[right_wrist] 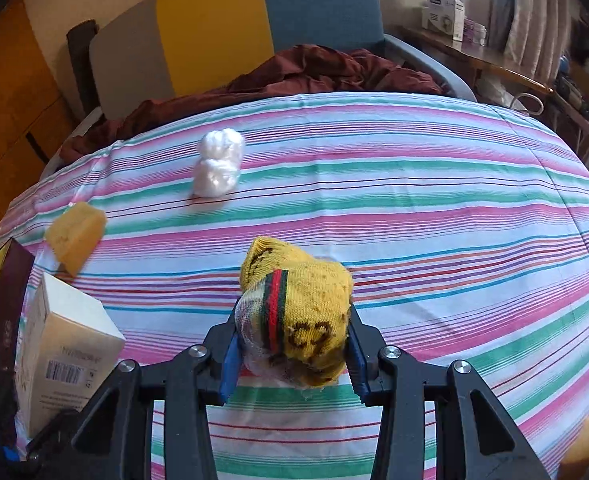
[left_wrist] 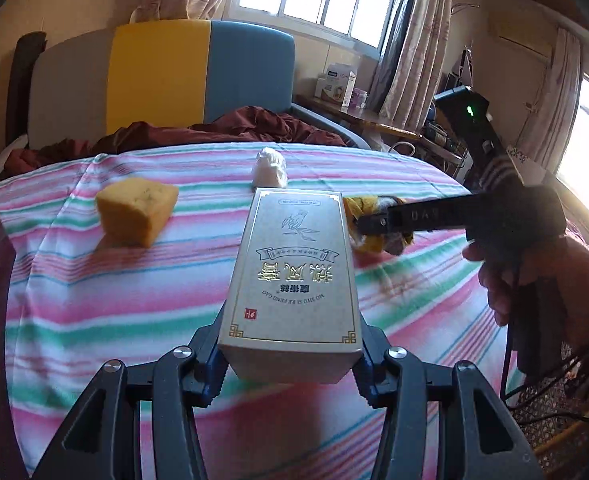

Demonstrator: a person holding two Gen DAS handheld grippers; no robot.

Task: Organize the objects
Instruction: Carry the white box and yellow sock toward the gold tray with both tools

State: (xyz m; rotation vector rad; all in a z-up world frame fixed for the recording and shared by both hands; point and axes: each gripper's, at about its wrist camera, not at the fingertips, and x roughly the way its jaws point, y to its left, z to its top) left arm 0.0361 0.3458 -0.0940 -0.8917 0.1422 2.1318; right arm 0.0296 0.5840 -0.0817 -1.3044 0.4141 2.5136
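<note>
Nearest up, left gripper (left_wrist: 290, 364) is clamped on a tall silver-grey cardboard box (left_wrist: 292, 276), right gripper (right_wrist: 292, 356) squeezing a rolled yellow knit sock (right_wrist: 300, 312), both above the striped bedsheet (right_wrist: 434, 208). Farther left: yellow sponge block (left_wrist: 136, 210), white plastic wad (right_wrist: 218, 168). I'd keep both grips firm till they're over their spot

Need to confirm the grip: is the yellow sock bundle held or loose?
Held: the right tongs are shut on the yellow sock bundle, pads pressing both sides.
</note>
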